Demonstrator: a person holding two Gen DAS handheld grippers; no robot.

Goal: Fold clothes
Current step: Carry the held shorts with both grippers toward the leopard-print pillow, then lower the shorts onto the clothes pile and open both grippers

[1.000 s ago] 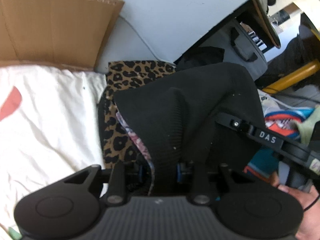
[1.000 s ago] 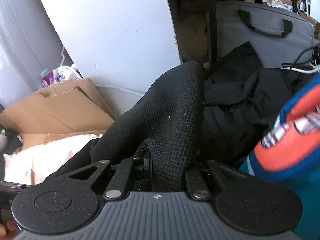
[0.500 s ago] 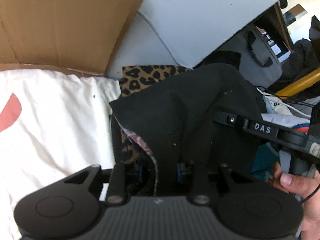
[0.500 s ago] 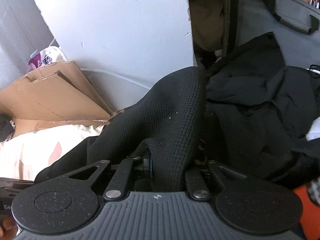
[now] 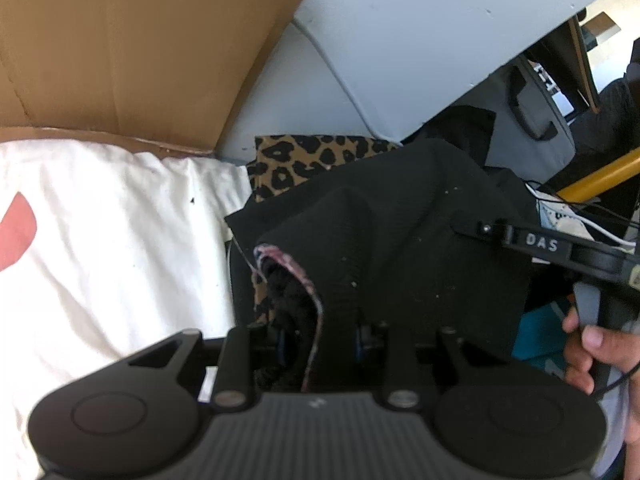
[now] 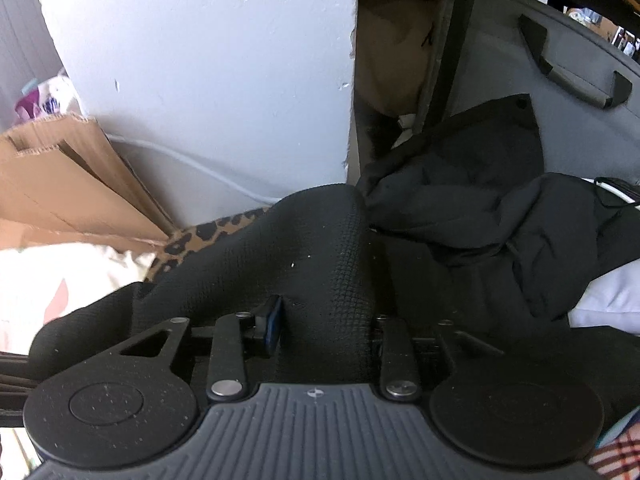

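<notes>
A black knit garment with a pink-patterned inner edge hangs in front of my left gripper, which is shut on a bunched fold of it. It drapes over a leopard-print garment. In the right wrist view the same black knit runs between the fingers of my right gripper. Its jaws are opening: the blue left pad stands free of the cloth. One right-gripper finger lies on the knit's right side, with a hand on the handle.
A white cloth with a red shape covers the left. Cardboard leans on a pale wall panel behind. A crumpled black jacket, a grey bag, cables and a yellow bar crowd the right.
Both grippers have sunk with the black knit, which now rests lower over the leopard print. The right jaws have parted and bared the blue pad. The left grip is unchanged.
</notes>
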